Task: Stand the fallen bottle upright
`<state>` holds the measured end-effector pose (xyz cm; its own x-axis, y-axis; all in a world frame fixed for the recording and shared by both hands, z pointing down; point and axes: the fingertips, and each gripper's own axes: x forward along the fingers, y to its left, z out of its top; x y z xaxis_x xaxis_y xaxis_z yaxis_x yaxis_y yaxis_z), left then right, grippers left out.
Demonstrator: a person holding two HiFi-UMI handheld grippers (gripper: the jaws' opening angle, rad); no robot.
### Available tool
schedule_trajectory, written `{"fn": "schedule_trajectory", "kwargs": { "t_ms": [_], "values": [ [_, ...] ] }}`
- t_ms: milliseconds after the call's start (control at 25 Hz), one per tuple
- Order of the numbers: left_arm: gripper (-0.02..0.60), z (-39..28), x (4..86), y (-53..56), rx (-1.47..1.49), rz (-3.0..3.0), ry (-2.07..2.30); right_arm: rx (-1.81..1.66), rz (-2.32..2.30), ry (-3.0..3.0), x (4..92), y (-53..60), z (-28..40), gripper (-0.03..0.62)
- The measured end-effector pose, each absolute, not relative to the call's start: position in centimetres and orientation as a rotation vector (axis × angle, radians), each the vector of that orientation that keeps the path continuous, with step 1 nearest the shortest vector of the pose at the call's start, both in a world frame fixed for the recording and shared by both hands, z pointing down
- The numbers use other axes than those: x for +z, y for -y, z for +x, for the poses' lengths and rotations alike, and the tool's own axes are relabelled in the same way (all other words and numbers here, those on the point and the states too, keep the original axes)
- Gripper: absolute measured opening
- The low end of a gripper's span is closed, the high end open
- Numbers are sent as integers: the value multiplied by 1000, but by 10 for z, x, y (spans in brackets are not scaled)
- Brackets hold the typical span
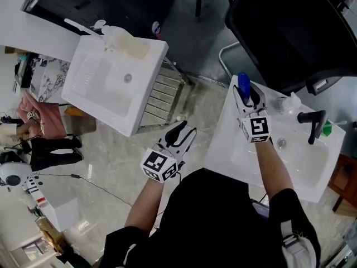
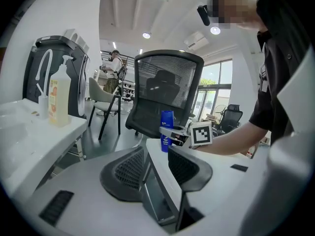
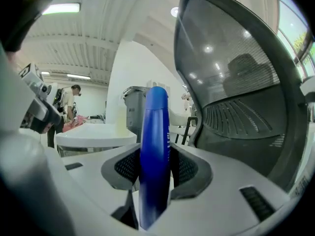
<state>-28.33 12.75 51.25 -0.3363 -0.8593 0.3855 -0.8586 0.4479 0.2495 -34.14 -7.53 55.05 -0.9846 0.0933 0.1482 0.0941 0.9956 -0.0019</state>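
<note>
Right gripper (image 1: 245, 96) was clamped on the blue bottle (image 1: 243, 82), one jaw pressed to each side of its body. In the right gripper view the bottle stood upright between the two pads, cap end up. We saw the same from the left gripper view: bottle vertical, gripped near its lower half.

We placed the bottle at the far left corner of the right-hand white sink (image 1: 223, 128), over the rim. We could not tell whether its base sat on the rim or hung just above it.

Left gripper (image 1: 181, 132) was held over the stone floor (image 1: 111, 166), between the two sinks and well apart from the bottle. Its jaws stood apart and we noted nothing between them.

Other items we logged: a black faucet (image 1: 311, 123) at the right side of the right-hand sink, with a clear pump bottle (image 1: 290, 102) just beside it. A second white sink (image 1: 100, 96) lay to the left, with a pale soap dispenser (image 1: 120, 38) on its far rim. A black mesh office chair (image 1: 290, 32) stood behind the right-hand sink.
</note>
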Motion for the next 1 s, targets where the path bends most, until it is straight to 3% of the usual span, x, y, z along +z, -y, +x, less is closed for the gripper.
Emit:
{"fn": "schedule_trajectory", "kwargs": {
  "t_ms": [640,1000],
  "values": [
    [166,-268,515,-125,-27,1447,2218,8,-102,2922,572,79,-311,164],
    [166,-271,517,-126,-15,1447,2212,49,-102,2964,558,77,-331,166]
  ]
}}
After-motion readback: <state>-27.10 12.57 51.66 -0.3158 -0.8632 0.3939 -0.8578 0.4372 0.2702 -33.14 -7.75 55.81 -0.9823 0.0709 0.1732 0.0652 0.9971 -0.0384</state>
